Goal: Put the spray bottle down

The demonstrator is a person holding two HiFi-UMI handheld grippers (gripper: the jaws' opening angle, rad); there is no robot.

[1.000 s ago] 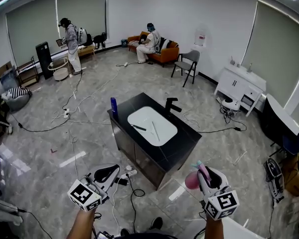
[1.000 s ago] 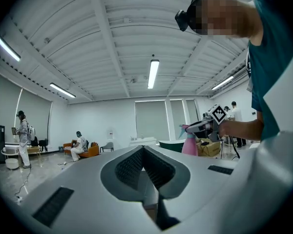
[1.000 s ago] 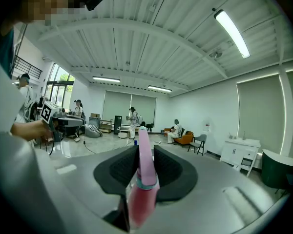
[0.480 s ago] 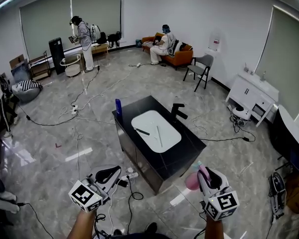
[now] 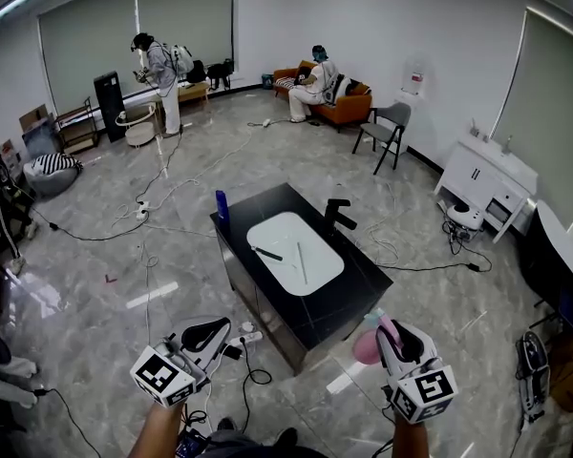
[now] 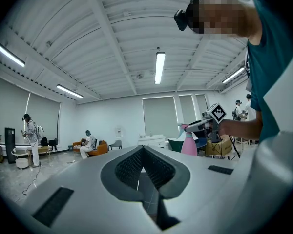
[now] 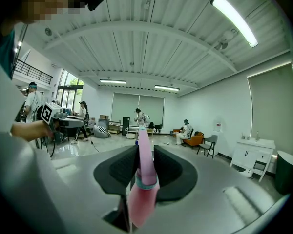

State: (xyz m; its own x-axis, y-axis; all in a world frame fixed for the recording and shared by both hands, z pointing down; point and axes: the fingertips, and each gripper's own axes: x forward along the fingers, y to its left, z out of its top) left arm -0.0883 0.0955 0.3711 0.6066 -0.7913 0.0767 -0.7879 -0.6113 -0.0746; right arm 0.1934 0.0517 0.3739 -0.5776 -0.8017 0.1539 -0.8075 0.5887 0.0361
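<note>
The right claw (image 7: 145,165) grips the pink spray bottle (image 7: 142,186), its 2 jaws pressed against either side of the neck. In the head view this claw (image 5: 390,336) holds the bottle (image 5: 368,347) in the air over the floor (image 5: 105,256), near the closest corner of the black tabletop (image 5: 358,280). The left claw (image 6: 143,152) has its jaws together with nothing between them. A white sink (image 5: 294,251) sits in the tabletop.

**Where the three cameras sit**

The head view looks steeply down on the black sink counter (image 5: 353,294) from near its front corner. Both gripper views face level. All three share the orange sofa (image 5: 349,111) beyond the counter.
</note>
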